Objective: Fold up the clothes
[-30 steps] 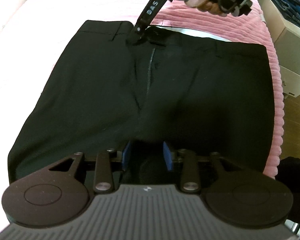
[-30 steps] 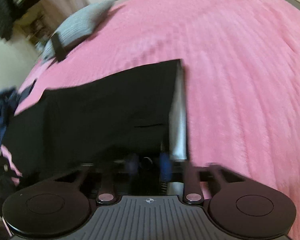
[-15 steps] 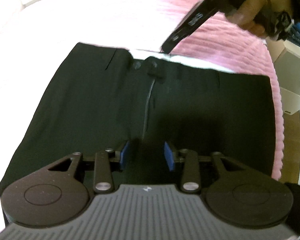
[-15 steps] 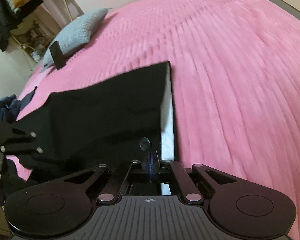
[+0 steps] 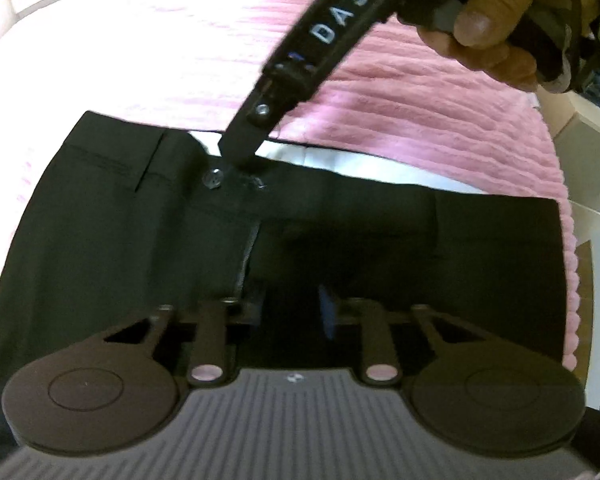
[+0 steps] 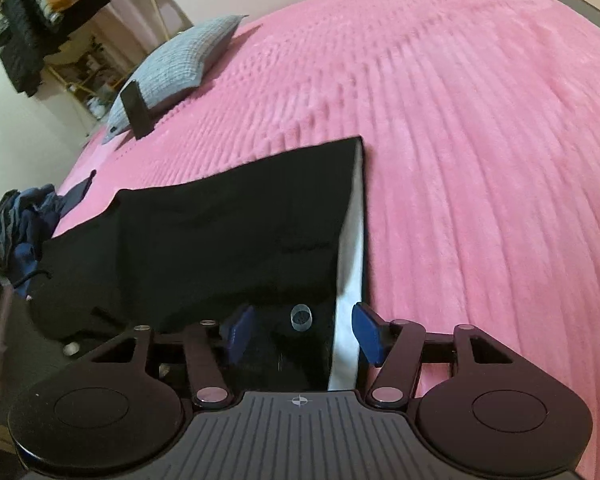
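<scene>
Smooth black trousers lie flat on the ribbed pink bed, waistband between the right gripper's just-opened wide jaws, legs running toward the left gripper's jaws, just narrowed over cloth.

- Left gripper: black linkage arms, silver pivot pins, two round black discs, grey ribbed housing with a small white mark, blue pads.
- Right gripper: same build, blue pads; finger lettered "DAS" in white, one silver screw.
- Hand on its handle; dark cuff and cable at the wrist.
</scene>
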